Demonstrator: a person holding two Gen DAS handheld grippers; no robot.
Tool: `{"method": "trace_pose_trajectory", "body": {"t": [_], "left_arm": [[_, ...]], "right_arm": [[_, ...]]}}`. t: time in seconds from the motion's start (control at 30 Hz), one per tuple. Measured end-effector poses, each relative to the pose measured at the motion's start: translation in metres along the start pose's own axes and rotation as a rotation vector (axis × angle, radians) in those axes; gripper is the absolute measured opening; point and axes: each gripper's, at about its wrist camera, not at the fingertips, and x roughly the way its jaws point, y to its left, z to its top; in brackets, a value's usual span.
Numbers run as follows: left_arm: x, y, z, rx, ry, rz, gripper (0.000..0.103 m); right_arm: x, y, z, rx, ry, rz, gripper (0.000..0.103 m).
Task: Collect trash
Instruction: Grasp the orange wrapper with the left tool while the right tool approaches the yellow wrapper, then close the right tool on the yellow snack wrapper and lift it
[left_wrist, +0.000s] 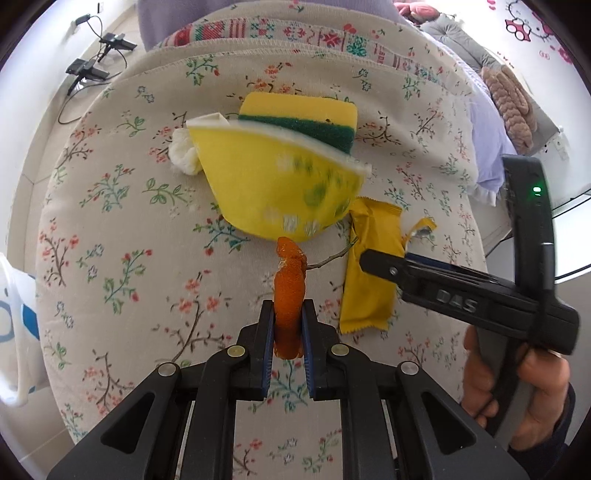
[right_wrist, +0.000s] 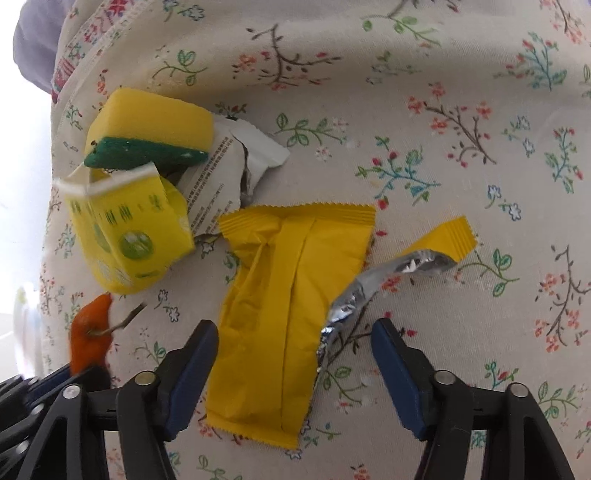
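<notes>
While the left gripper (left_wrist: 289, 314) has its jaws clamped on a strip of orange peel (left_wrist: 290, 291), the right gripper (right_wrist: 295, 369) is wide open, jaws straddling the yellow wrapper (right_wrist: 284, 314) without touching it as far as I can tell. The wrapper lies flat on the flowery tablecloth (right_wrist: 443, 110) near the middle of the worktop, with its torn-off foil corner (right_wrist: 424, 258) curling up on the right side.

My guess on handling: the wrapper is featherlight, thin and crinkly — slippery too, so pinching it flat against the cloth could just drag fabric along. I'd go for the lifted torn edge or a crimped end seam, where there's something to bite.

Further toward the far edge there's a yellow carton (right_wrist: 129, 236) tipped on its side, a yellow-green sponge (right_wrist: 147, 136) touching it, and a white printed wrapper (right_wrist: 229, 166) tucked between them. The peel looks soft and bendy, held fine.
</notes>
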Motion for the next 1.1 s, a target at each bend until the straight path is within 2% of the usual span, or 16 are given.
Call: {"method": "trace_pose_trajectory", "body": {"t": [0.1,0.17,0.27,0.3,0.53,0.63,0.73,0.9,1.1], "left_arm": [[-0.008,0.007,-0.005,-0.010,-0.009,0.001,0.014],[-0.015,0.012,-0.007,-0.023,-0.014,-0.001,0.014],[-0.025,0.022,-0.010,-0.042,-0.029,-0.003,0.014],[-0.031,0.027,-0.011,-0.055,-0.036,-0.008,0.014],[-0.064,0.057,-0.015,-0.128,-0.100,-0.008,0.014],[-0.073,0.069,-0.017,-0.166,-0.117,-0.002,0.014],[-0.085,0.084,-0.022,-0.196,-0.133,0.009,0.014],[-0.103,0.109,-0.022,-0.271,-0.173,0.017,0.015],[-0.129,0.152,-0.032,-0.384,-0.219,0.074,0.015]], "right_arm": [[0.002,0.007,-0.001,-0.031,-0.018,-0.025,0.052],[0.004,0.016,-0.003,-0.084,-0.025,-0.040,0.027],[0.001,0.021,-0.003,-0.093,-0.024,-0.013,0.011],[-0.006,0.021,-0.002,-0.093,-0.044,-0.008,0.009],[-0.077,0.022,0.007,-0.137,-0.304,-0.037,0.007],[-0.092,0.024,0.007,-0.158,-0.361,-0.020,0.007],[-0.096,0.031,0.005,-0.192,-0.386,0.004,0.007],[-0.089,0.057,-0.004,-0.265,-0.377,0.046,0.007],[-0.092,0.079,-0.014,-0.336,-0.401,0.092,0.007]]}}
